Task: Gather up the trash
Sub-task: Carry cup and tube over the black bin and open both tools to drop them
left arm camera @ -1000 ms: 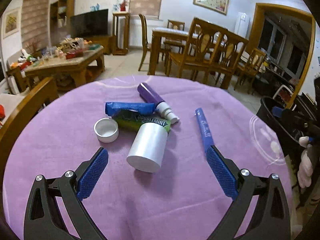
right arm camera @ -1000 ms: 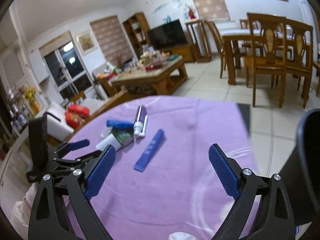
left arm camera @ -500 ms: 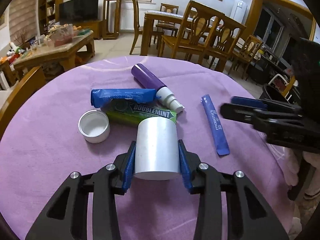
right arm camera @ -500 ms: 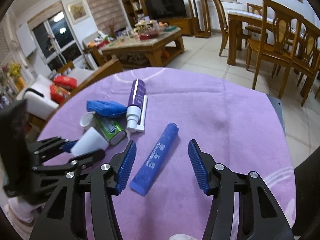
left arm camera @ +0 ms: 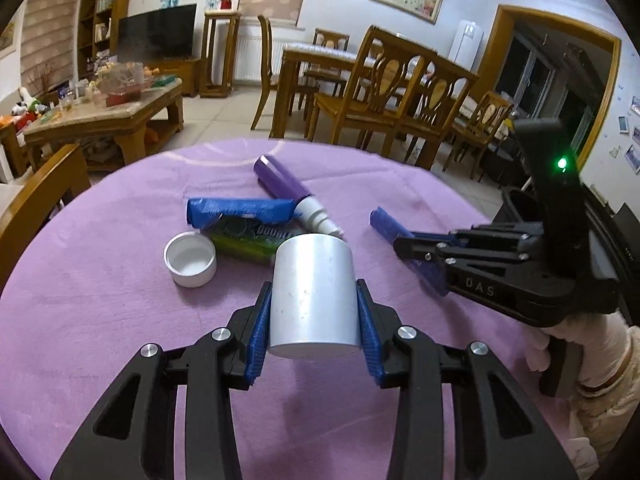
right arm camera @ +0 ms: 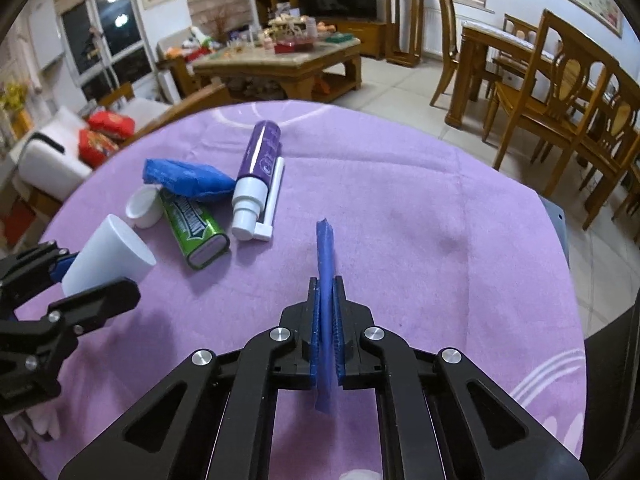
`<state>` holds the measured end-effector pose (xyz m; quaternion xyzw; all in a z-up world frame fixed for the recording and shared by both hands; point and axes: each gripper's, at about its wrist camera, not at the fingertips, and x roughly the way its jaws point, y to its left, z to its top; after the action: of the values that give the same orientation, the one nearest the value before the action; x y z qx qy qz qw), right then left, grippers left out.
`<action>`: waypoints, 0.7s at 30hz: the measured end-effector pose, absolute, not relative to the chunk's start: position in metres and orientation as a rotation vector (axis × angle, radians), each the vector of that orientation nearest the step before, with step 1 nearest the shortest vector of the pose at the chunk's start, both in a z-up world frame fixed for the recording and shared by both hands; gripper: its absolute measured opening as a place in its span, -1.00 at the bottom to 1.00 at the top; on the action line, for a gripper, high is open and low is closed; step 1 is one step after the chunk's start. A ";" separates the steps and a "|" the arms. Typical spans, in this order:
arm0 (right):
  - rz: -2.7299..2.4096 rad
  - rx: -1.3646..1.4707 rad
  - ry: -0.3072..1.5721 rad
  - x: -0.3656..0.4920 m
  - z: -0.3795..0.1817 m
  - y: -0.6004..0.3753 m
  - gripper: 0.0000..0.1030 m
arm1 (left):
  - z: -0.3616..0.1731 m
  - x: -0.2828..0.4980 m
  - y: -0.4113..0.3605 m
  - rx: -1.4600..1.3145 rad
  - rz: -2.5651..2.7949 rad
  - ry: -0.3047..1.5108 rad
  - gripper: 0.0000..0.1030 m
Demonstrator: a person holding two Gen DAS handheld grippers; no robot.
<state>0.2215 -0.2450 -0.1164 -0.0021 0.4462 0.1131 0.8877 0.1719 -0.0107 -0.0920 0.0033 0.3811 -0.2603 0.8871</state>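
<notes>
Both grippers loaded: white cup in L, blue sachet in R; bin run looks next.

Cup [left arm camera: 313,292]: lower centre of L view, lying along the finger line, closed end toward cam, pinched across its width by the L gripper [left arm camera: 312,332]; jaws part-open, both pads on the cup wall. Sachet [right arm camera: 325,264]: centre of R view, long axis straight out along the fingers, far end pointing up-frame, near end poking out behind the pads. R gripper [right arm camera: 326,334] has just closed, jaws nearly together w/ only the thin sachet between. Rest of trash up-frame of the cup on the purple cloth [left arm camera: 100,320]: cap [left arm camera: 190,259], gum pack [left arm camera: 248,240], blue wrapper [left arm camera: 240,210], purple bottle [left arm camera: 292,192]. Dark bin [left arm camera: 520,204] at R edge of L view, behind the R gripper, so R hand judged nearer for the drop.
</notes>
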 end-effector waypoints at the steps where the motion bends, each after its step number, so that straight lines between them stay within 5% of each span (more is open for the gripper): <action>1: 0.254 0.024 0.911 0.215 -0.114 -0.250 -0.87 | -0.088 0.168 -0.011 0.002 -0.546 0.777 -0.24; 11: 0.261 0.217 0.594 0.123 -0.040 -0.346 -0.87 | -0.041 0.123 -0.064 0.000 -0.638 0.627 -0.24; 21: 0.060 0.294 0.416 0.037 -0.010 -0.491 -0.87 | -0.028 0.095 -0.195 0.022 -0.846 0.595 -0.24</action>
<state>0.0375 -0.4911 -0.0100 0.1452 0.2056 0.0298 0.9673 0.0947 -0.1950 -0.0283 0.0104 0.2843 -0.4042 0.8693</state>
